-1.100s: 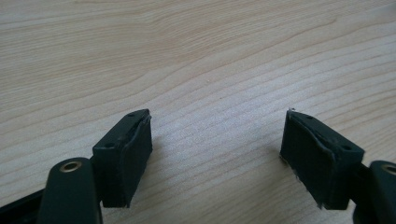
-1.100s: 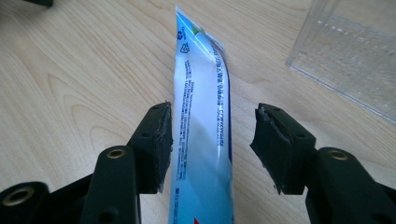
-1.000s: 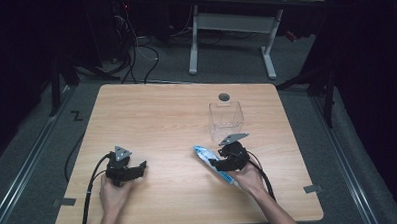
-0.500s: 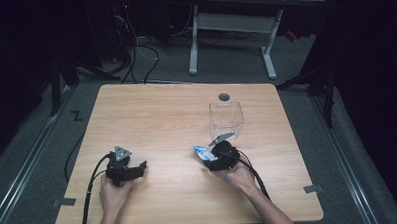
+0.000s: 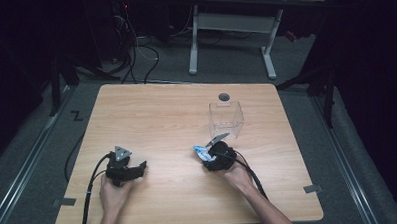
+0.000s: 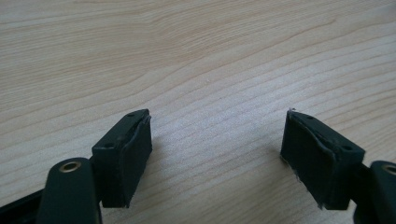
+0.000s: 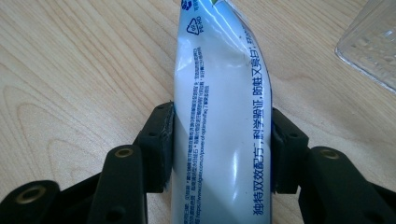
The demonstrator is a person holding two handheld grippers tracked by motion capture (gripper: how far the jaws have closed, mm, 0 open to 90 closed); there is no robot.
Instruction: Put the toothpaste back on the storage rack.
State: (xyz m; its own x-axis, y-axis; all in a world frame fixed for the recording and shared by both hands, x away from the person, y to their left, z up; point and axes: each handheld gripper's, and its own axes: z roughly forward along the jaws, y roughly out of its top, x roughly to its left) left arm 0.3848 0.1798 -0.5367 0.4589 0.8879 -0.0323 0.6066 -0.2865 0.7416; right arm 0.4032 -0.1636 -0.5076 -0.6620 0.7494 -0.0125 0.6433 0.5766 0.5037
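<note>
The right gripper (image 7: 219,149) is pinching a white tube (image 7: 219,116) that looks like toothpaste. One jaw presses on each long side of the tube, so the tube sits tight in the middle and should not slip out. From above, the right gripper (image 5: 217,156) is low over the tabletop (image 5: 156,118), and the blue and white end of the tube (image 5: 202,152) pokes out to its left. The tube is near the front of the tabletop, a bit right of the middle.

A clear box (image 5: 226,119) stands just behind the right gripper. It is open on top, so I think the tube may go in there.

The left gripper (image 6: 215,154) has its jaws spread wide with nothing between them. It rests low by the wood, well apart from the tube, as if it is waiting out of the way.
</note>
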